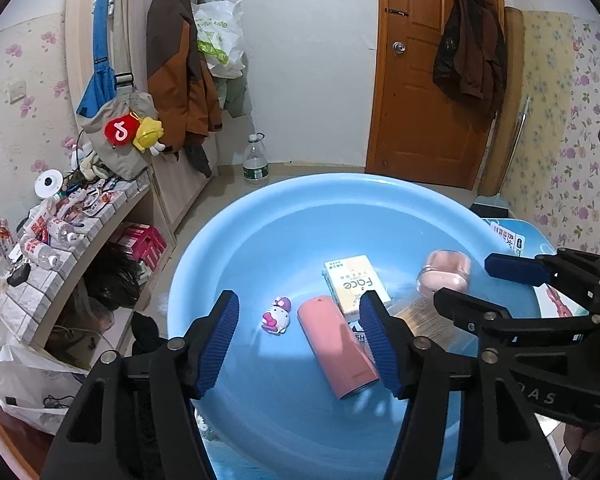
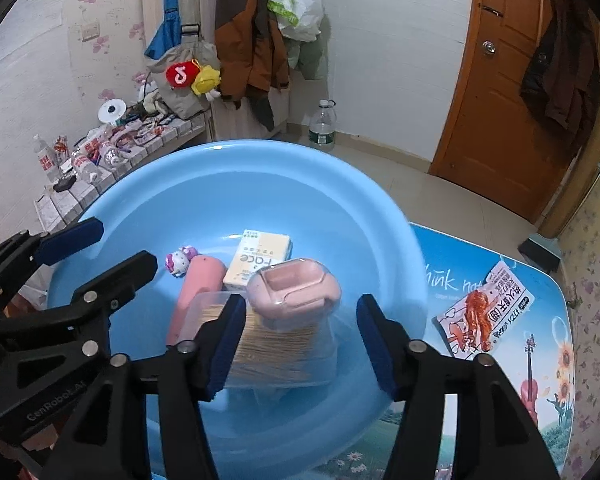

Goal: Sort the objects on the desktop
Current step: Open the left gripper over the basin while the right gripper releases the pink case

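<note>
Both spread and empty-jawed, left gripper (image 1: 300, 344) and right gripper (image 2: 300, 344) over blue basin (image 2: 364, 200) holding, just ahead, pink cylinder (image 1: 336, 350), "Face" box (image 1: 356, 288), kitten figure (image 1: 277, 316), clear swab box (image 2: 276, 348)

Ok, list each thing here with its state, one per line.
left gripper: open, nothing held
right gripper: open, over the clear box
blue basin: holding sorted items
pink cylinder: lying flat in basin
tissue pack: lying flat in basin
clear box: in basin
snack packet: still on table, outside basin
door: closed
</note>
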Demonstrator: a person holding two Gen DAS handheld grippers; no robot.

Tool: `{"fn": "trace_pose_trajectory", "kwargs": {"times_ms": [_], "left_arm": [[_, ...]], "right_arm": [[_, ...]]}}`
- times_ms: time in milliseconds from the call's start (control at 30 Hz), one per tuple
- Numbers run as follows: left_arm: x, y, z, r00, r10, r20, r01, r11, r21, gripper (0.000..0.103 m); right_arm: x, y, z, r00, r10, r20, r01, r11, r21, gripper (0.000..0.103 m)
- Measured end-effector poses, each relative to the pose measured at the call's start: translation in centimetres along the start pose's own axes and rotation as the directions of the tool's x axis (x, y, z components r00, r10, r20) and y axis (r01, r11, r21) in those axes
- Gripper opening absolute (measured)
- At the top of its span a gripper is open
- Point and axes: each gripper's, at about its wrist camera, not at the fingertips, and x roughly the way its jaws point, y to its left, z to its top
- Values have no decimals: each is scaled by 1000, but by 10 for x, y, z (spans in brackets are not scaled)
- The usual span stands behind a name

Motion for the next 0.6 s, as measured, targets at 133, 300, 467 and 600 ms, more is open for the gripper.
{"fn": "trace_pose_trajectory", "kwargs": {"times_ms": [133, 300, 467, 600], "left_arm": [[-6, 1, 2, 1000, 7, 12, -7, 1000, -1, 64], [-14, 3, 3, 1000, 17, 22, -17, 1000, -8, 71], [-24, 2, 5, 999, 22, 36, -22, 1000, -7, 72], [-32, -1, 5, 999, 24, 48, -24, 1000, -1, 73]], "right_arm": [[-9, -1, 2, 1000, 14, 11, -14, 1000, 3, 63], [-20, -1, 0, 999, 21, 27, -22, 1000, 2, 63], [-32, -4, 0, 999, 22, 41, -23, 1000, 1, 63], [-42, -5, -1, 998, 22, 54, -22, 1000, 1, 63]]}}
